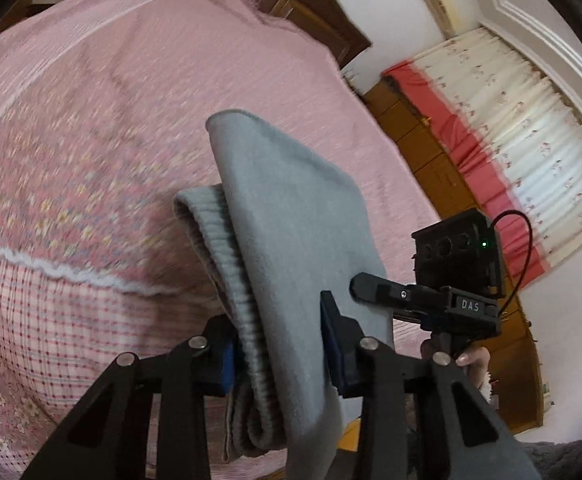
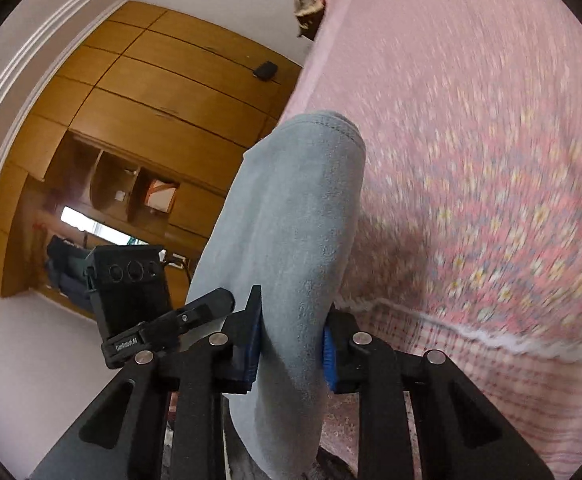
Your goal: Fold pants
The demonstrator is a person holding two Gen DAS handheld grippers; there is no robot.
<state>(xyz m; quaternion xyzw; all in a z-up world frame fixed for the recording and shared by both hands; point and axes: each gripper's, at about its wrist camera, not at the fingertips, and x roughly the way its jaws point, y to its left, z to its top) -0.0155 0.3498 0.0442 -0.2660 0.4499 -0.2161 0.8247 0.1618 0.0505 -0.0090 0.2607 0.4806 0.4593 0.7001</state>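
The grey fleece pants (image 1: 287, 224) are lifted above the pink bed. My left gripper (image 1: 279, 348) is shut on them, its blue pads clamping a thick fold with the ribbed waistband (image 1: 227, 280) beside it. My right gripper (image 2: 291, 344) is shut on another part of the same pants (image 2: 291, 220), which stick out past the fingers with a stitched hem at the tip. The right gripper also shows in the left wrist view (image 1: 443, 292) to the right of the pants. The left gripper shows in the right wrist view (image 2: 163, 320) to the left.
The pink floral bedspread (image 1: 111, 128) fills the space beneath, with a checked border and white lace trim (image 1: 71, 272). A wooden wardrobe (image 2: 131, 112) stands beside the bed. Floral curtains with a red band (image 1: 511, 140) hang at the right.
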